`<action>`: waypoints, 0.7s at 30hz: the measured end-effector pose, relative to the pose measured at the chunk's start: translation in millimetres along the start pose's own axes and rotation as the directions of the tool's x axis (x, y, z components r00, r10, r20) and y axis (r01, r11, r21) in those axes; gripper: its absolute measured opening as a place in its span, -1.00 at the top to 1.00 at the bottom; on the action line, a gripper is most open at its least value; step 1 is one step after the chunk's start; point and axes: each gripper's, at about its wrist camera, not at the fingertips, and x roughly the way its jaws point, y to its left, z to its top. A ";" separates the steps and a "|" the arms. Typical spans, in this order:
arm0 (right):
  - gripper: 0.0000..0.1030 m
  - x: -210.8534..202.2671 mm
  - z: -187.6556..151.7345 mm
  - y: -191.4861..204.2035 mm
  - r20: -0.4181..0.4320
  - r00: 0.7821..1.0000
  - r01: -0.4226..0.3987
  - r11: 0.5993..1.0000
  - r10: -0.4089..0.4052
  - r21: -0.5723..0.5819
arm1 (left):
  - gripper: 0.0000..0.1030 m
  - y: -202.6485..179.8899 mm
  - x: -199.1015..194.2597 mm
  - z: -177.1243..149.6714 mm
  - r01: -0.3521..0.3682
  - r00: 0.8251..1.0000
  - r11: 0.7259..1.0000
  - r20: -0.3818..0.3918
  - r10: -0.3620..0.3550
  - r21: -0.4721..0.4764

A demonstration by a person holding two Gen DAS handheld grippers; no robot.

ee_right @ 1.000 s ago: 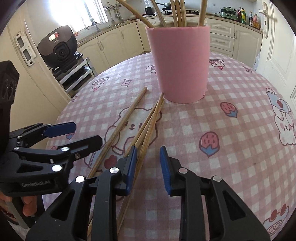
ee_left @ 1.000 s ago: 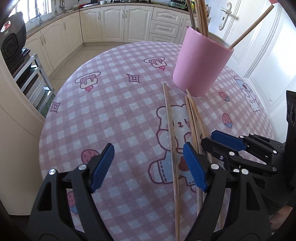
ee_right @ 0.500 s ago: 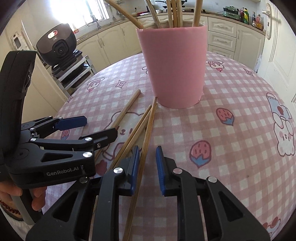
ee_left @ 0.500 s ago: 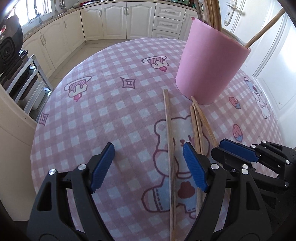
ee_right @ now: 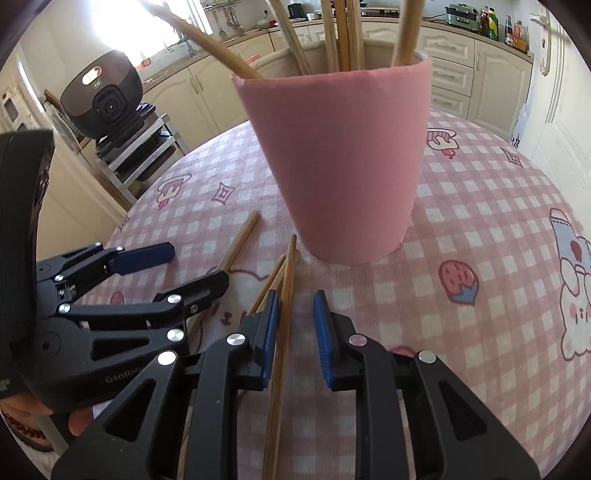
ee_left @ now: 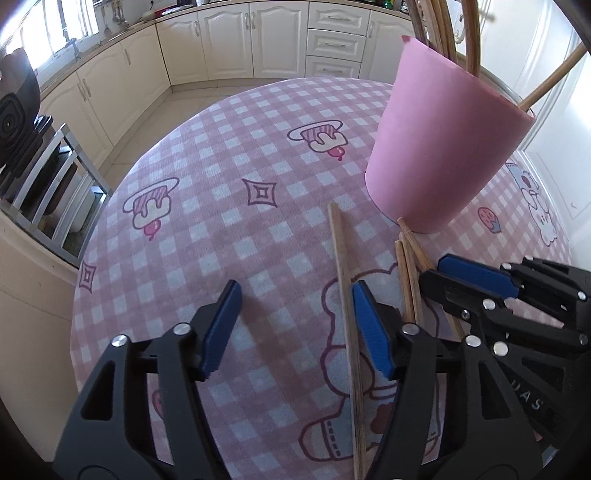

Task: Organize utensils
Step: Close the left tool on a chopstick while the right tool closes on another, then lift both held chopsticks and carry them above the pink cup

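Both tongs have slid forward along the loose chopsticks since a second ago, and the pink cup looms larger in each view. Nearest me, my left tongs [ee_left: 293, 326] have just been closing; they stand half spread, straddling a single chopstick [ee_left: 345, 302] that lies flat on the surface [ee_left: 207, 177], close against the right-hand blue pad but not pinched. Just beside it, my right tongs [ee_right: 294, 338] are narrowed to a slim gap around another chopstick [ee_right: 282, 325]; the stick sits beside the left pad, with daylight showing on its other side, so I see no squeeze on it. Two more chopsticks [ee_right: 271, 282] lie between the two tongs, their tips fanned toward the cup. Beyond them the pink cup [ee_right: 340, 166] stands upright on the pink checked cloth, holding several chopsticks [ee_right: 345, 33] that lean out over its rim. Farther off run cream kitchen cabinets [ee_left: 240, 40].
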 end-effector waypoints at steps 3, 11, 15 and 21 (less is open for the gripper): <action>0.71 -0.1 -1.0 3.1 0.002 1.000 0.019 1.000 -0.019 -0.018 | 0.17 -2.0 -0.4 1.0 0.013 1.000 1.000 0.011 -0.013 0.015; 0.90 -6.7 -11.1 -3.1 0.007 0.997 -0.083 0.996 0.082 0.043 | 0.84 -0.5 -18.0 -10.9 0.121 0.992 0.992 -0.023 -0.121 -0.032; 0.90 -21.1 -14.4 -2.1 0.040 0.994 -0.108 0.993 0.106 0.049 | 0.85 -0.2 -26.9 -18.2 0.109 0.994 0.993 0.003 -0.109 -0.043; 0.90 -55.8 -12.3 4.1 0.126 0.982 -0.145 0.989 0.138 0.043 | 0.86 -2.8 -64.8 -21.3 0.115 0.991 0.993 0.076 -0.112 -0.039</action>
